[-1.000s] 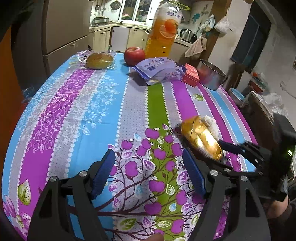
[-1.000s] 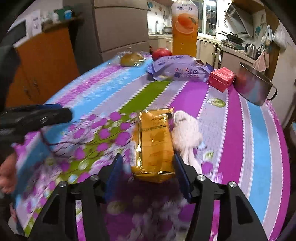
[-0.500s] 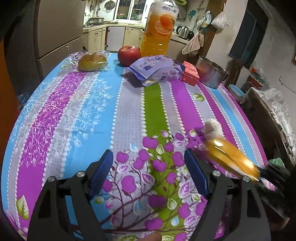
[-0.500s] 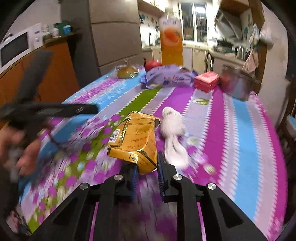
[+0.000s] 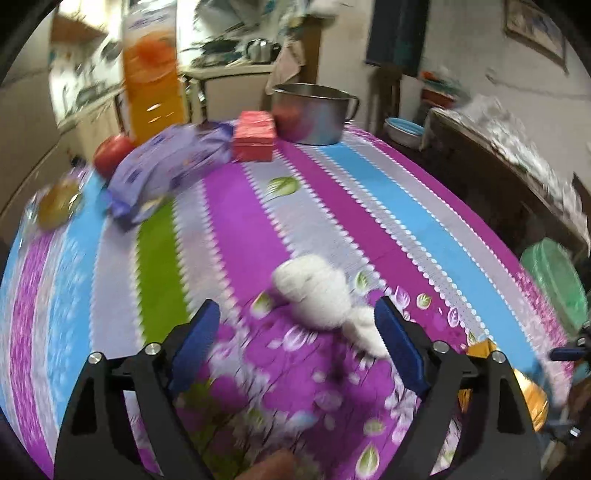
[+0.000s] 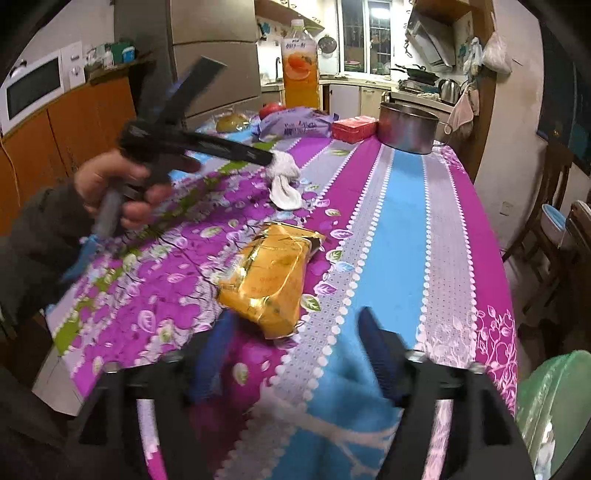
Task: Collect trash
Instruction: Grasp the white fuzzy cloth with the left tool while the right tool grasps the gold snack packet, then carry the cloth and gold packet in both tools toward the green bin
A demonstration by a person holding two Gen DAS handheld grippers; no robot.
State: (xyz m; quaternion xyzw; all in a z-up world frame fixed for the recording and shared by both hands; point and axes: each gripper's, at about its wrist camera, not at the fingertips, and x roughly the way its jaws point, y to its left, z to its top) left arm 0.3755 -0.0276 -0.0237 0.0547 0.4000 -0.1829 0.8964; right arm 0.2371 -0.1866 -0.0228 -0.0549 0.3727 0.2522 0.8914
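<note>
gold wrapper (image 6: 271,280) near table edge (image 6: 88,363), aisle beyond

This is a home kitchen with an eating surface (image 6: 413,236) under a striped, flowered cloth. Far ahead of the right tongs (image 6: 295,354) a window (image 6: 364,35) sits above cream cabinets (image 6: 345,98) and a counter carrying a kettle (image 6: 448,90). A range hood (image 6: 430,35) hangs above a wok (image 6: 417,72). To the left of those tongs a microwave (image 6: 31,90) rests on orange cupboards (image 6: 70,133) beside a tall fridge (image 6: 214,55). Ahead on the cloth stand a juice bottle (image 6: 300,74), an apple (image 6: 271,109), a steel pot (image 6: 408,127) and a snack bag (image 6: 295,127)
</note>
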